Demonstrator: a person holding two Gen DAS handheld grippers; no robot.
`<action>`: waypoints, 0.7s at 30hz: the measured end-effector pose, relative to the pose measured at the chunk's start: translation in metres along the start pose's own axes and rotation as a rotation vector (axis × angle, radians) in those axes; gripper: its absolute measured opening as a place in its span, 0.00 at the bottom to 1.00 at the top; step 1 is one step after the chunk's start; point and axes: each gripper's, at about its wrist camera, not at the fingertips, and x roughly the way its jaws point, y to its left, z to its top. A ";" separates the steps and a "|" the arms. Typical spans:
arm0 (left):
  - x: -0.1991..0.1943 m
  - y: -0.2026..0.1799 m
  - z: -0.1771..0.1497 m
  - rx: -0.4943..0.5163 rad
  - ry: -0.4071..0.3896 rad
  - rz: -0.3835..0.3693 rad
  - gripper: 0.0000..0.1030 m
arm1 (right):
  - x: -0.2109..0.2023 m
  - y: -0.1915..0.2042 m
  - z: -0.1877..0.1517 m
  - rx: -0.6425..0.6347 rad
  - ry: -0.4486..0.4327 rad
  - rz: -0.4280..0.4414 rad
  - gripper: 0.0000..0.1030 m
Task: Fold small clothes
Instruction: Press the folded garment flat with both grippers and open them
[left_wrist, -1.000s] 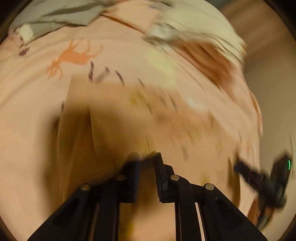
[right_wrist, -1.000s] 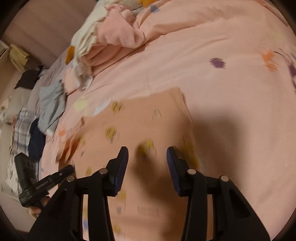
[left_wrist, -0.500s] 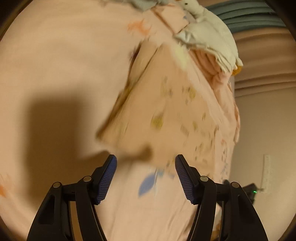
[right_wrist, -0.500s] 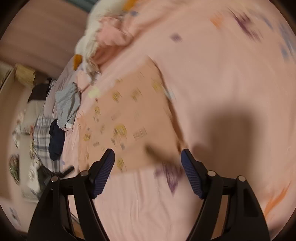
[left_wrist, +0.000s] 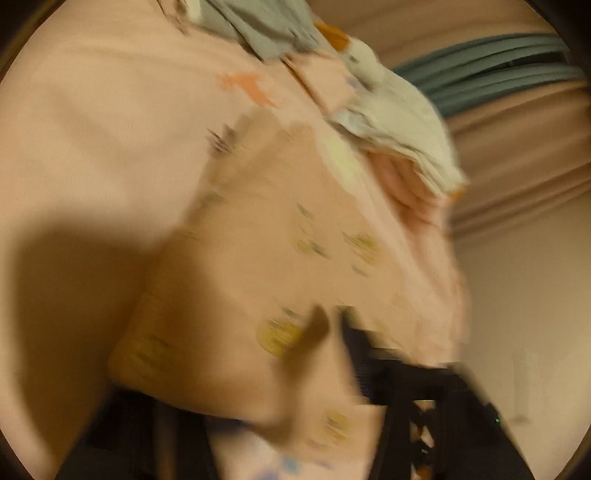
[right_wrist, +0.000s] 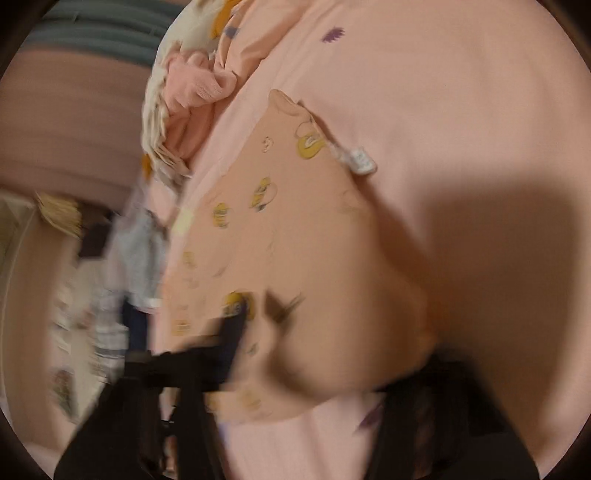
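Note:
A small peach garment (left_wrist: 280, 266) with yellow prints lies on the pink bed sheet (left_wrist: 92, 129); it also shows in the right wrist view (right_wrist: 295, 229) with a white label at its edge. My left gripper (left_wrist: 277, 387) reaches over the garment's near hem, whose cloth lies across it and hides its left finger. My right gripper (right_wrist: 325, 369) is at the opposite near corner, with cloth bunched over and between its fingers. Both views are blurred, so I cannot tell whether either gripper is open or shut.
A heap of clothes, cream (left_wrist: 399, 125), pink and grey (left_wrist: 266, 29), lies beyond the garment. In the right wrist view the same heap (right_wrist: 184, 92) sits at upper left, with more clothes (right_wrist: 136, 251) at the bed's left edge.
Both grippers, open and short of the garment half a second ago, have moved forward onto its near hem, which now bunches over their fingers.

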 end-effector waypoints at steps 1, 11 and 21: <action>0.003 0.002 0.000 0.003 0.003 0.016 0.12 | 0.005 -0.002 0.003 -0.031 0.011 -0.002 0.07; -0.124 0.002 -0.051 0.141 0.039 -0.096 0.04 | -0.103 0.002 -0.044 -0.148 -0.015 0.245 0.07; -0.163 0.075 -0.105 0.052 0.163 0.079 0.06 | -0.155 -0.065 -0.130 -0.122 0.139 -0.100 0.32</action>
